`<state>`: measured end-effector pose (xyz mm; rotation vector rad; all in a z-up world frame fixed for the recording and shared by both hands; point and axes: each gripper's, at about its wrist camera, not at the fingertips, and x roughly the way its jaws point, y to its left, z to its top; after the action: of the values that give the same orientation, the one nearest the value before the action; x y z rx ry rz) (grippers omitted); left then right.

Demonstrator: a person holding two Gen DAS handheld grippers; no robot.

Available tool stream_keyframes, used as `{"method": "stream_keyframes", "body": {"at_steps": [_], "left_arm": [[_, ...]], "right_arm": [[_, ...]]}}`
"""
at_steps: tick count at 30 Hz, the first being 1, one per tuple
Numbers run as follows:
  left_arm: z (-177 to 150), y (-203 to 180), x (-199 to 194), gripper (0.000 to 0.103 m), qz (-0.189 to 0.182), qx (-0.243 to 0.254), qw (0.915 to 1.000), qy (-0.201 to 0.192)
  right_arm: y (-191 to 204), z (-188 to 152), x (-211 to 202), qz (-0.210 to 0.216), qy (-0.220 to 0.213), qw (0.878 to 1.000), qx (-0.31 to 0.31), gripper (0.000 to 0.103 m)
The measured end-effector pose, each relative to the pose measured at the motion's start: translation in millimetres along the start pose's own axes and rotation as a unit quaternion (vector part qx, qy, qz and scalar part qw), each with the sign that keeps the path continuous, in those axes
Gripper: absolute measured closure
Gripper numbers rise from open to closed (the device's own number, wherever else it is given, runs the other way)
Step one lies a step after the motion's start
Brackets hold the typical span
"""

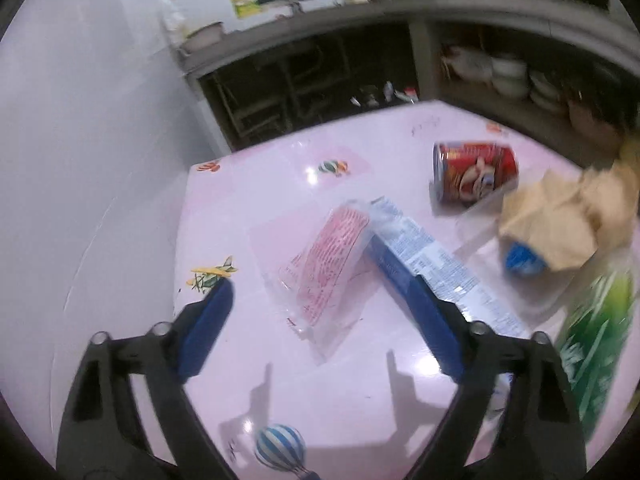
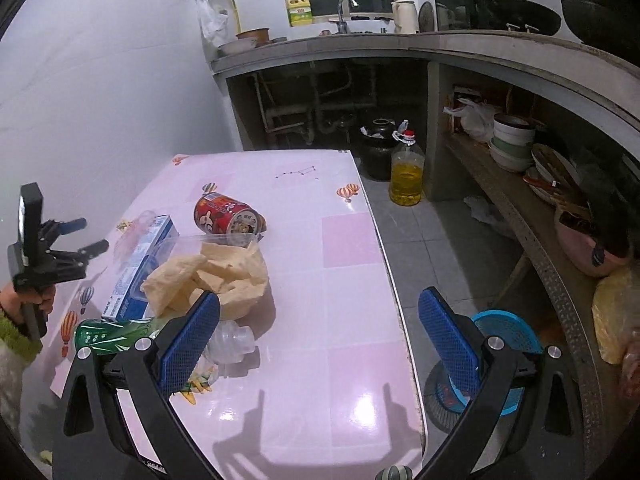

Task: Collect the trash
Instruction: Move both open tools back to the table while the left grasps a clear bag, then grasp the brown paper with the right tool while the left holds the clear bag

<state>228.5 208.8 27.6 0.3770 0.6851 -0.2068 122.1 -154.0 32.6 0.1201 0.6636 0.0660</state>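
On the pink tabletop (image 2: 348,288) lie one red can (image 2: 229,215) on its side, one blue-and-white carton (image 1: 424,256), one clear wrapper with red print (image 1: 328,264), one crumpled brown paper bag (image 2: 224,276) and one green bottle (image 2: 116,334). Left tool (image 1: 320,308) spread over the wrapper, touching nothing; right tool (image 2: 320,336) spread, empty.

On the pink bench (image 2: 344,240) lay one red drink can (image 2: 228,216), one blue-and-white carton (image 1: 420,264) and one crumpled brown paper bag (image 2: 224,272). There were also one green plastic bottle (image 2: 112,334) and one clear red-printed wrapper (image 1: 328,264).
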Motion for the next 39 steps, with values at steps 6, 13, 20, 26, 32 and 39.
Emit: {"method": "stream_keyframes", "body": {"at_steps": [6, 13, 20, 26, 32, 39], "left_arm": [[3.1, -6.7, 36.9, 0.029, 0.009, 0.092, 0.9953, 0.031], [3.1, -12.4, 72.2, 0.059, -0.023, 0.130, 0.9883, 0.076], [3.7, -1.2, 72.6, 0.098, -0.027, 0.078, 0.9940, 0.071], [-1.6, 7.6, 54.1, 0.102, -0.010, 0.028, 0.9984, 0.048], [-6.1, 21.8, 12.6, 0.103, 0.003, -0.061, 0.9981, 0.008], [-10.4, 27.2, -45.0, 0.103, -0.006, -0.146, 0.9880, -0.050]], "right_arm": [[-1.5, 2.6, 4.4, 0.008, 0.008, 1.000, 0.015, 0.006], [-3.2, 2.4, 5.2, 0.003, 0.011, 1.000, 0.019, 0.006], [-5.7, 1.1, 7.9, 0.007, 0.016, 1.000, 0.025, 0.006], [-0.7, 5.7, 17.2, 0.047, 0.028, 0.998, 0.028, 0.006], [17.6, 18.9, 43.1, 0.125, 0.048, 0.991, 0.019, 0.006], [58.5, 26.7, 85.2, 0.175, 0.094, 0.980, -0.022, 0.006]]}}
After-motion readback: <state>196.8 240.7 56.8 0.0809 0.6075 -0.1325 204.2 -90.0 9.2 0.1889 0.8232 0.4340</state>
